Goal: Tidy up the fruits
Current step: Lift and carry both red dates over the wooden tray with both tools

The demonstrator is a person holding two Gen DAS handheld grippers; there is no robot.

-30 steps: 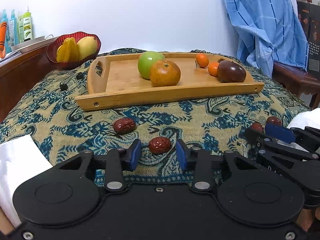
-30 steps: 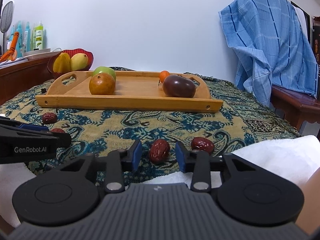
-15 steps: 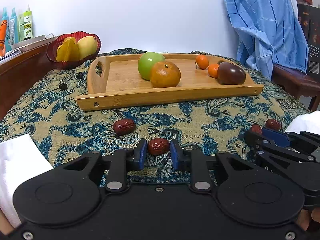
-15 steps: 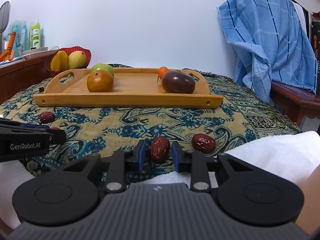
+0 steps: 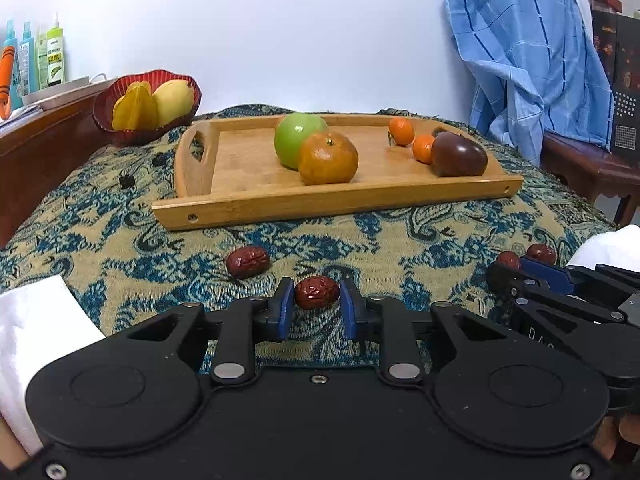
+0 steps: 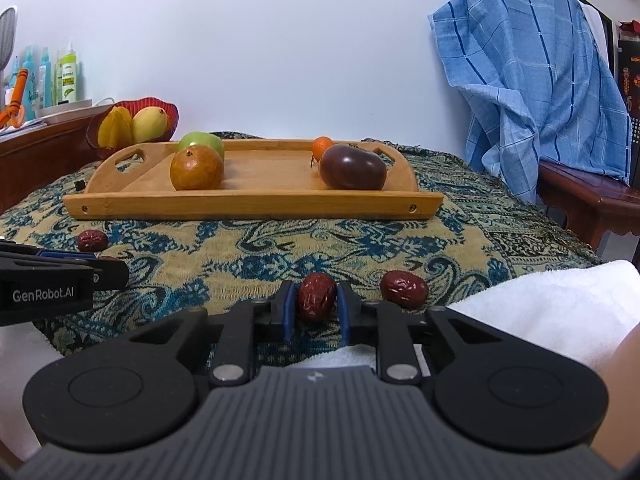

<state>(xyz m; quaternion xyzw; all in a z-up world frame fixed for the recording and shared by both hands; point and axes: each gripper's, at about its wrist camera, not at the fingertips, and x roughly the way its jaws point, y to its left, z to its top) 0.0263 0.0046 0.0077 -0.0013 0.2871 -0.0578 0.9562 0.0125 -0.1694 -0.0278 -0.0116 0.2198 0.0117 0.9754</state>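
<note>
Pinching one date each: left tongs (image 5: pixel 317 298) clamp a date (image 5: pixel 317 292), right tongs (image 6: pixel 316 300) clamp another date (image 6: pixel 317 297), both low over the cloth at 6 o'clock of the tray (image 6: pixel 252 202). Risk: wrinkled skins slip out mid-lift. Only the left view shows two small oranges (image 5: pixel 401 131).

Blue-and-tan paisley cloth (image 5: pixel 400 236), red-brown dates (image 5: pixel 317 292), green apple (image 5: pixel 298 140), blue-padded gripper (image 5: pixel 316 306)

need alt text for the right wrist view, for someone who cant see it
The right gripper has its jaws shut on a red date on a patterned blue cloth. Another date lies beside it; a wooden tray of fruit sits behind.
</note>
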